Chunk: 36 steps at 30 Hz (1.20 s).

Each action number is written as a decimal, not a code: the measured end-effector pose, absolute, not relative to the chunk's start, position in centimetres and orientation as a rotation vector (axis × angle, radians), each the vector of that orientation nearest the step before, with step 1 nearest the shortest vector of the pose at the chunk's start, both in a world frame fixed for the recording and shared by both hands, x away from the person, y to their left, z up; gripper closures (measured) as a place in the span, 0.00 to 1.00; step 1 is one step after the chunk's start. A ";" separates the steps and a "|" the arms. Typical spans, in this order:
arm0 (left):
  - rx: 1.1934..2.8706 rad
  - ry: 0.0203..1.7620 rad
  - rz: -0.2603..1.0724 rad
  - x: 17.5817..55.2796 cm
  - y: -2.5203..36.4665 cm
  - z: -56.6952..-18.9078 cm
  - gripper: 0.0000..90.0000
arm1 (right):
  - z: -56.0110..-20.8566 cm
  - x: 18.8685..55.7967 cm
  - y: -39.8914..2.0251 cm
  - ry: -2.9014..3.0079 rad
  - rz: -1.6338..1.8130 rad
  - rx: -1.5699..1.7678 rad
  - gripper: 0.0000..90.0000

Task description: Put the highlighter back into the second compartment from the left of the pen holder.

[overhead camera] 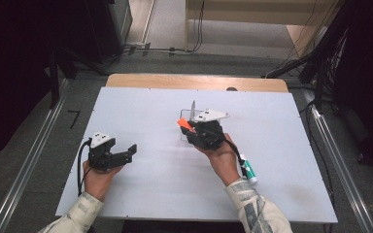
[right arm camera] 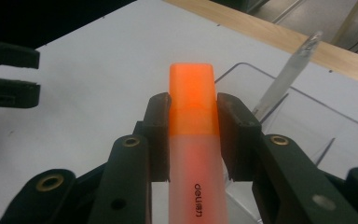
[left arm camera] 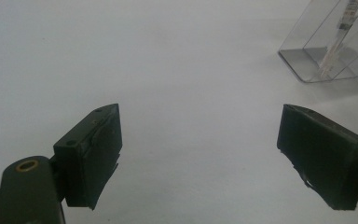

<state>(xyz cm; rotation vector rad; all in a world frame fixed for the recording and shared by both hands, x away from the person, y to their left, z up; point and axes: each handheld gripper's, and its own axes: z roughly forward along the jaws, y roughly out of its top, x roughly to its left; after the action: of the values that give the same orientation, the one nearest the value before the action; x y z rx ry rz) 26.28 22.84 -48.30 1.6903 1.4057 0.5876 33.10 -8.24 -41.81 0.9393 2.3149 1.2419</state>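
My right gripper (right arm camera: pixel 192 116) is shut on an orange highlighter (right arm camera: pixel 192 98), its cap end sticking out past the pads. In the high view the right gripper (overhead camera: pixel 190 130) holds the highlighter (overhead camera: pixel 184 124) just above the near left edge of a clear plastic box (overhead camera: pixel 188 115). A clear pen (right arm camera: pixel 286 70) stands tilted inside that box (right arm camera: pixel 303 121). My left gripper (overhead camera: pixel 128 151) rests low over the white table at the left, open with nothing between its pads; its own view shows the left gripper (left arm camera: pixel 200 154) above bare table, with the box (left arm camera: pixel 331 51) far right.
A white and green tube (overhead camera: pixel 248 170) lies on the white board (overhead camera: pixel 141 107) beside the right wrist. A wooden table edge (overhead camera: pixel 194 81) runs along the back. Cables and dark stands surround the table on the floor.
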 end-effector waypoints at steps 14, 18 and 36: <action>1.686 1.407 0.586 26.3 22.8 -48.3 0.16 | -40.7 35.7 -8.8 2.227 1.235 0.987 0.72; 1.687 1.405 0.586 26.3 22.8 -48.3 0.16 | -40.8 36.7 -8.5 2.228 1.239 0.961 0.72; 1.686 1.408 0.583 26.3 22.8 -48.3 0.16 | -40.2 38.9 -8.3 2.202 1.249 0.986 0.72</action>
<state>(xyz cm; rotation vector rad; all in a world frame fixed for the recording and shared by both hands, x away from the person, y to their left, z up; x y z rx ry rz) 26.33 22.84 -48.34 1.6863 1.4077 0.5834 38.92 -8.26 -40.24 0.9860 2.2017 1.2495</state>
